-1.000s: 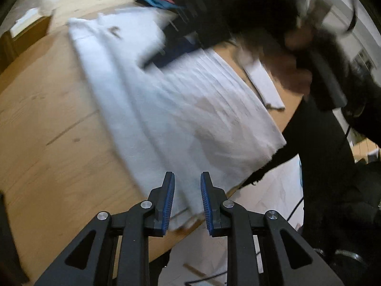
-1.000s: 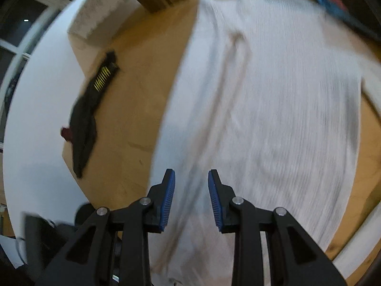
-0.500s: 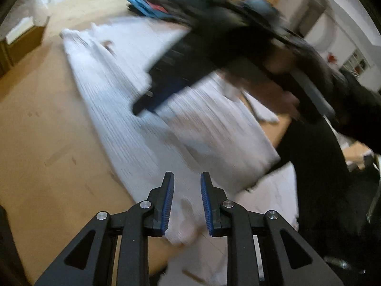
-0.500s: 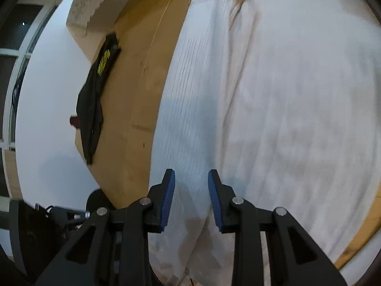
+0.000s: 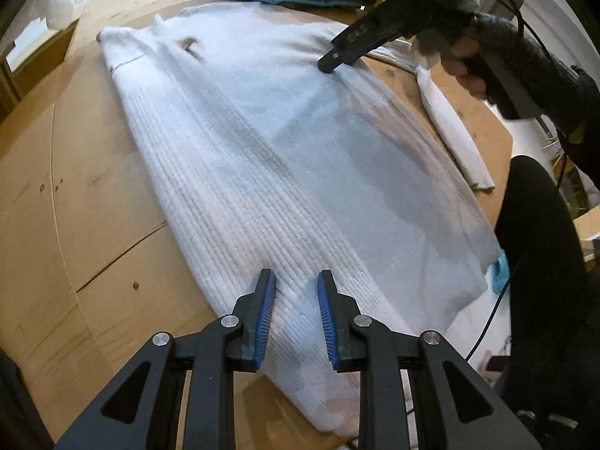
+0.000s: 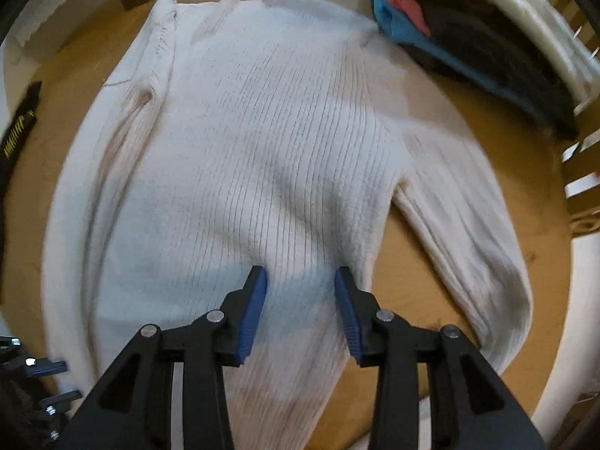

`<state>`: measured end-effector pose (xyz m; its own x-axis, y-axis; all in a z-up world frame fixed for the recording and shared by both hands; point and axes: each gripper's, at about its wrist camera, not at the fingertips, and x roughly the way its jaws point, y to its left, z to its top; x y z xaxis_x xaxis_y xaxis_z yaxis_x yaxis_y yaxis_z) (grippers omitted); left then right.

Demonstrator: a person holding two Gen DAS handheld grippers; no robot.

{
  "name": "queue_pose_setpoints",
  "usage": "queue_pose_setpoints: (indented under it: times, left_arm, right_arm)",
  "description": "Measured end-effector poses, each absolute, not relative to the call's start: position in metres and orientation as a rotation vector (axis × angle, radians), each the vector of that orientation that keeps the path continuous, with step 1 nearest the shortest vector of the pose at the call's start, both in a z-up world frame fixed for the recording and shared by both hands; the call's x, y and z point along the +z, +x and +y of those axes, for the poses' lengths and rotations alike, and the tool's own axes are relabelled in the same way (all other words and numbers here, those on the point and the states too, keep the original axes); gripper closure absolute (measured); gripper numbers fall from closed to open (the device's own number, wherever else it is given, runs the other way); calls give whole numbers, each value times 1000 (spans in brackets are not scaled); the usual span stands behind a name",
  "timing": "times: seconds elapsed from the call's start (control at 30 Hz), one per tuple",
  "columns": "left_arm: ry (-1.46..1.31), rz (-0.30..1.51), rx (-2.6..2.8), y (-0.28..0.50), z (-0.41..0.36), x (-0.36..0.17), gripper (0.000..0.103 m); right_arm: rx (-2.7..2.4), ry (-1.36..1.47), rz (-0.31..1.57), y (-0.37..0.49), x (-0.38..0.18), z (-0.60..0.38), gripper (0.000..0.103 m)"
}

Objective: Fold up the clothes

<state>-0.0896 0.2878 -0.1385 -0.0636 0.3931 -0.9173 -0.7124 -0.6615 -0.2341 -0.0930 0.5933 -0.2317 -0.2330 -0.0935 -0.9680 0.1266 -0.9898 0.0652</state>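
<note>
**Folding a white ribbed sweater laid out on a wooden table**

Looking down through both wrist cameras, we see a white ribbed sweater [image 6: 262, 142] spread flat on a round wooden table [image 5: 75, 187]. Its knit runs in fine lengthwise ribs from neckline to hem. The body lies face up and mostly smooth, with soft grey shadows across the middle. The collar end points away from us, toward a stack of folded clothes [image 6: 468, 37] in black, blue and pink at the table's far edge, just touching the sweater's shoulder. One sleeve [image 6: 468, 225] angles outward from the body, leaving a wedge of bare wood between sleeve and torso. The other sleeve [image 6: 123, 150] lies along the body on the opposite side, with a small crease near the armpit. The hem end reaches the table's near edge and droops slightly over it.

Our left tongs [image 5: 296, 318] sit above the hem area, their blue pads parted by a narrow gap; they look released, with no cloth pinched between them. Our right tongs [image 6: 302, 311] hover over the lower torso, and their jaws have just been opening wider, with nothing held between them. In the left view, the right tongs point down at the shoulder area, held by a hand [image 5: 468, 71] in a dark sleeve. A dark strap [image 6: 15, 138] with yellow lettering lies on the table beside the sweater.
</note>
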Motion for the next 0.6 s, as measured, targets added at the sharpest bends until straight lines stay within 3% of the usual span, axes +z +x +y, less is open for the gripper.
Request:
queue_pose_setpoints:
  times: [0.2,0.47,0.6]
  left_arm:
    - [-1332,416,1974,-185,284,-94,81]
    - [-1289,337,2093,-343,320,-104,81]
    - [-1388,420,2092,-384,343,-136,81]
  right_arm:
    - [-2486,1644,-113,-159,-201,614,67]
    - [-2553,1631,-139,-259,-223,586,67]
    - [-2632,1629,45,-285,-232,578,67]
